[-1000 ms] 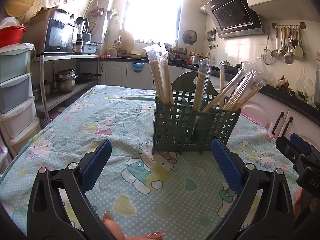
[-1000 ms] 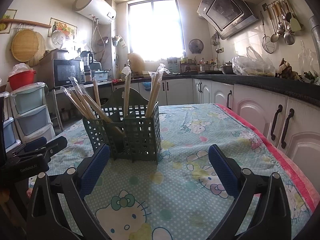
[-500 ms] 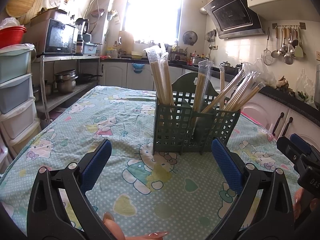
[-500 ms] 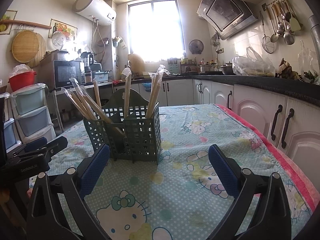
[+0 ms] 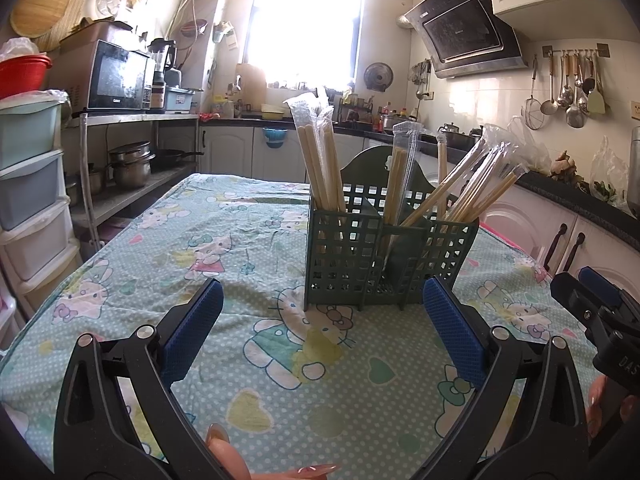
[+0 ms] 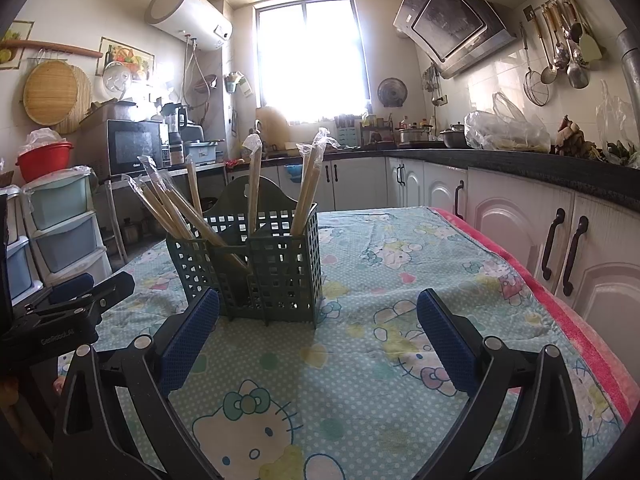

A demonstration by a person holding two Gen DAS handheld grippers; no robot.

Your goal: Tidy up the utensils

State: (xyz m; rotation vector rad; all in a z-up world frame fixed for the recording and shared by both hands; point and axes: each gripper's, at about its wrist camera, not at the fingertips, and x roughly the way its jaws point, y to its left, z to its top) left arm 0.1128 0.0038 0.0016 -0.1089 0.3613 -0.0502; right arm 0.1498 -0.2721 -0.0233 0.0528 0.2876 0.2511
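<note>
A dark green lattice utensil holder (image 5: 384,256) stands upright on the table; it also shows in the right wrist view (image 6: 256,268). Wrapped wooden chopsticks (image 5: 320,160) stand in its compartments, several leaning right (image 5: 476,188); in the right wrist view they lean left (image 6: 168,208). My left gripper (image 5: 322,334) is open and empty, a little short of the holder. My right gripper (image 6: 318,334) is open and empty, to the holder's right and short of it. Each gripper shows at the edge of the other's view (image 5: 596,316), (image 6: 68,308).
The table carries a light green cartoon-print cloth (image 5: 168,248) with a pink edge on the right (image 6: 560,304). Plastic drawers (image 5: 28,184) and a metal shelf with pots (image 5: 128,164) stand left. White cabinets and a dark counter (image 6: 520,160) run along the right.
</note>
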